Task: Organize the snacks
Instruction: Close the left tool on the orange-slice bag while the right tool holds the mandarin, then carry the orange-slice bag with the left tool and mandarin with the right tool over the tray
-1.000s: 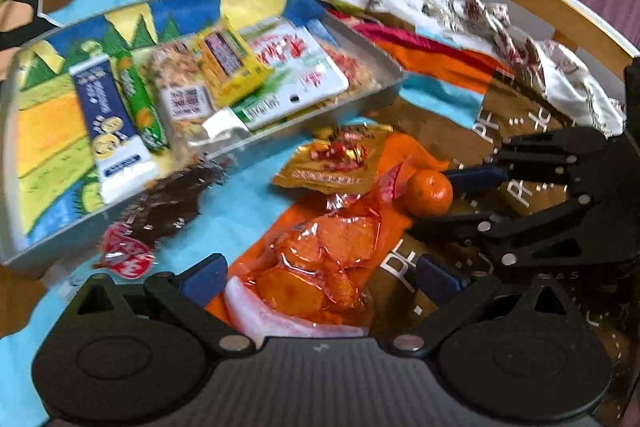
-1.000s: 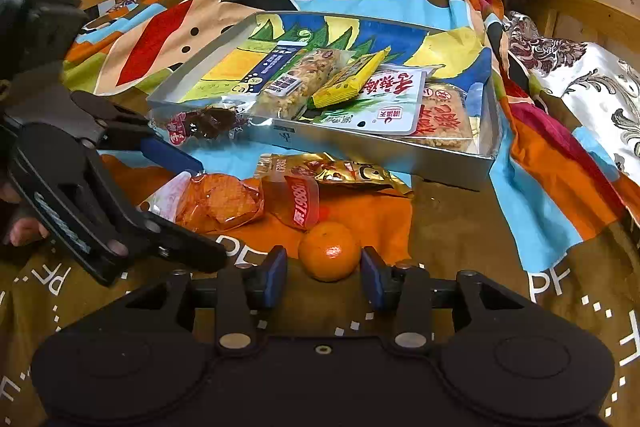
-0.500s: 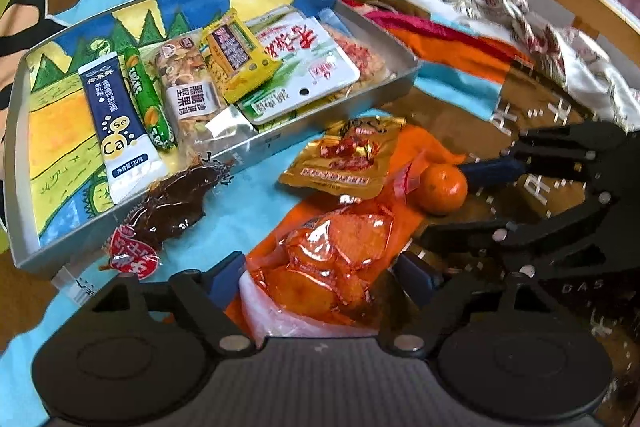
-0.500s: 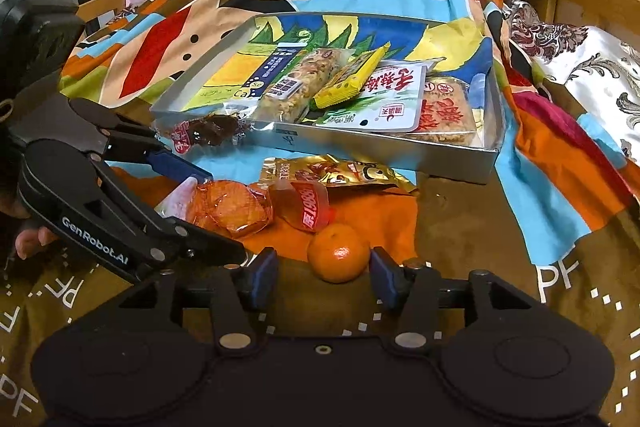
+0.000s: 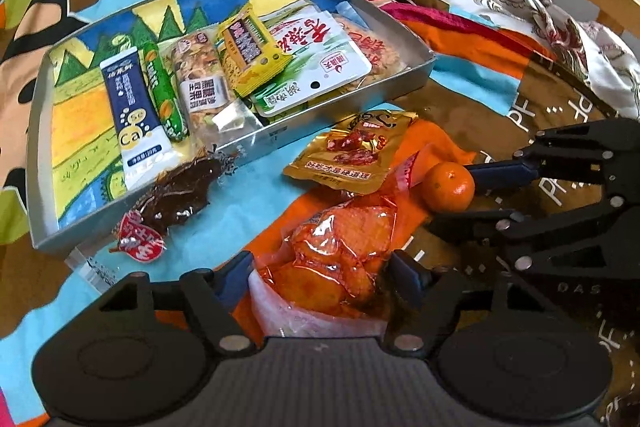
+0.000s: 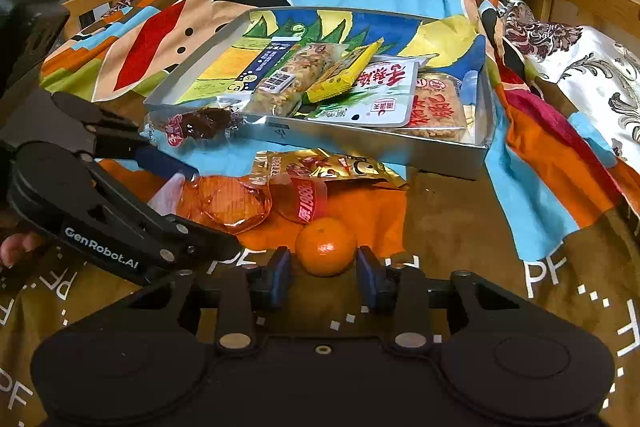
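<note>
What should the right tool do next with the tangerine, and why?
Probably lift the tangerine slightly off the cloth: the right tool is shut on its sides, and it sits outside the tray, which shows bare floor at its left end.

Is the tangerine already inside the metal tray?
No, the tangerine sits on the cloth in front of the metal tray, between the right gripper's fingers.
</note>
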`<control>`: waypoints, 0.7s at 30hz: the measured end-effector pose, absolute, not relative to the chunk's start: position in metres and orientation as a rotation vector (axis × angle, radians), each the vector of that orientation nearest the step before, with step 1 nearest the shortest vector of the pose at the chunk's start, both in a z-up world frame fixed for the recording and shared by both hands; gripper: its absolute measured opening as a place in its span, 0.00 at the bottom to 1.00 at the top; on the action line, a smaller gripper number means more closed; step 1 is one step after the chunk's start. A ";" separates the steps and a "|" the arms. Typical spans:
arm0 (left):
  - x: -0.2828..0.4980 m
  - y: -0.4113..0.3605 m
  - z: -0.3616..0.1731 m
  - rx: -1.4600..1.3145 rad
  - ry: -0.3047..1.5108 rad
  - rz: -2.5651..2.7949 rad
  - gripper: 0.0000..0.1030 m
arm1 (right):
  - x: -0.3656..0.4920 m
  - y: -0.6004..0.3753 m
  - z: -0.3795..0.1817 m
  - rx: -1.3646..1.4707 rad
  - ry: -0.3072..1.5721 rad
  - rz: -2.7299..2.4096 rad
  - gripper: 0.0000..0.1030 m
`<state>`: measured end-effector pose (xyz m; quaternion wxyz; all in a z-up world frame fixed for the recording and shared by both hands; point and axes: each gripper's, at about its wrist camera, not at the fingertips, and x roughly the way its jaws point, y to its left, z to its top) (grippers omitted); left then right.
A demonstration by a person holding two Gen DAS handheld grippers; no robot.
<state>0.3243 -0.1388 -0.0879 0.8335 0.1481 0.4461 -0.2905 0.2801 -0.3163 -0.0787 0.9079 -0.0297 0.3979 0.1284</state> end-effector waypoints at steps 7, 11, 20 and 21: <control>0.336 -0.152 -0.093 0.371 0.930 -0.639 0.81 | 0.283 -0.314 -0.082 -0.064 0.819 0.267 0.35; 0.334 -0.153 -0.090 0.369 0.938 -0.671 0.65 | 0.282 -0.314 -0.081 -0.070 0.817 0.270 0.35; 0.316 -0.150 -0.079 0.327 0.989 -0.551 0.60 | 0.273 -0.321 -0.081 0.007 0.747 0.263 0.34; 0.312 -0.149 -0.077 0.313 0.993 -0.525 0.60 | 0.272 -0.320 -0.080 0.009 0.735 0.263 0.34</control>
